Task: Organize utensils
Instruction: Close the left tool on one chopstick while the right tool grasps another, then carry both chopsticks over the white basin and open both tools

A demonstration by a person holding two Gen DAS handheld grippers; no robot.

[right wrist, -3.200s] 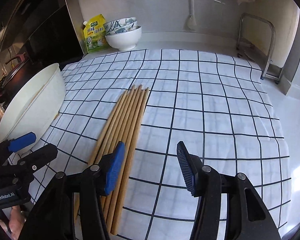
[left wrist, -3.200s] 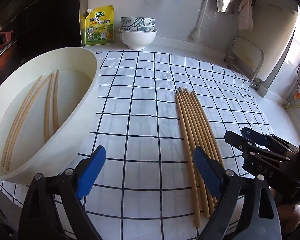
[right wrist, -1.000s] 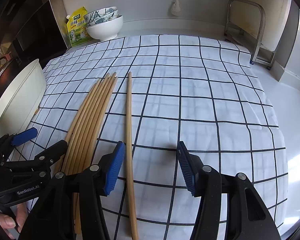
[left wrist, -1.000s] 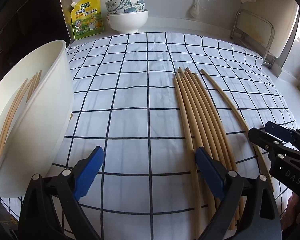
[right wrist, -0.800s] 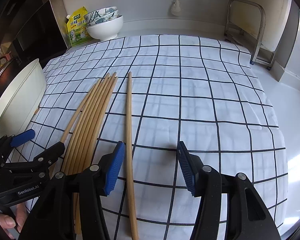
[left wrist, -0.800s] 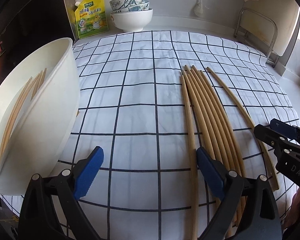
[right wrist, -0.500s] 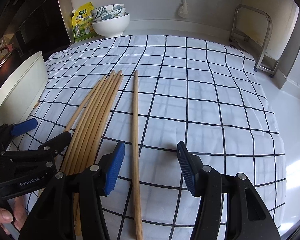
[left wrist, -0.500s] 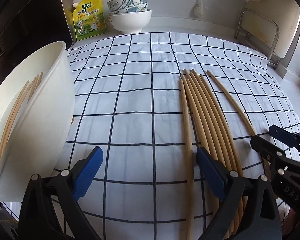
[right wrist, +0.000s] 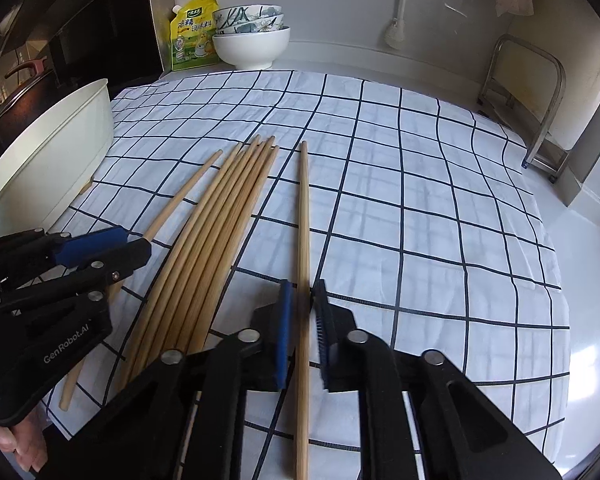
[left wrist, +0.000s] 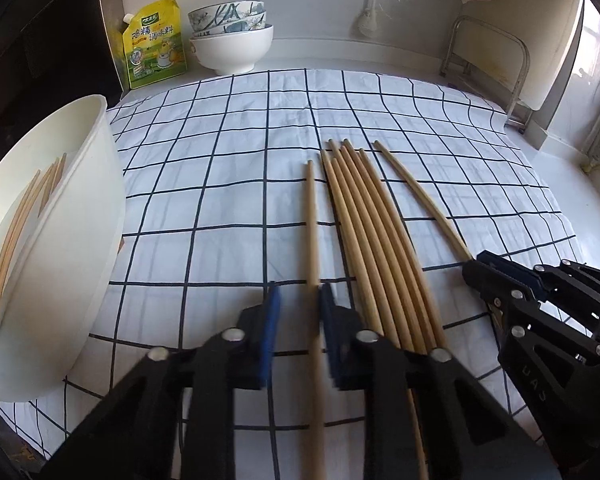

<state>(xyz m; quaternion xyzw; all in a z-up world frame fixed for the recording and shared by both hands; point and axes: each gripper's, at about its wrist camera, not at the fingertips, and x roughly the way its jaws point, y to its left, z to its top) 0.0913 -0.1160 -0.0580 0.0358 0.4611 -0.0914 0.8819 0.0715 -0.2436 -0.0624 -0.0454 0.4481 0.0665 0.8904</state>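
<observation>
left tongs [left wrist: 296, 304]: wide, now clamped on left chopstick [left wrist: 310, 220] | right tongs [right wrist: 302, 300]: half-open, now clamped on right chopstick [right wrist: 304, 208] | task: pair gripped, ready to lift

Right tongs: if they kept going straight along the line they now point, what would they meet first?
The right tongs straddle a single chopstick and point steeply down, so the checked cloth just under that stick comes first. Depth is hard to judge; the tips may already touch it.
</observation>
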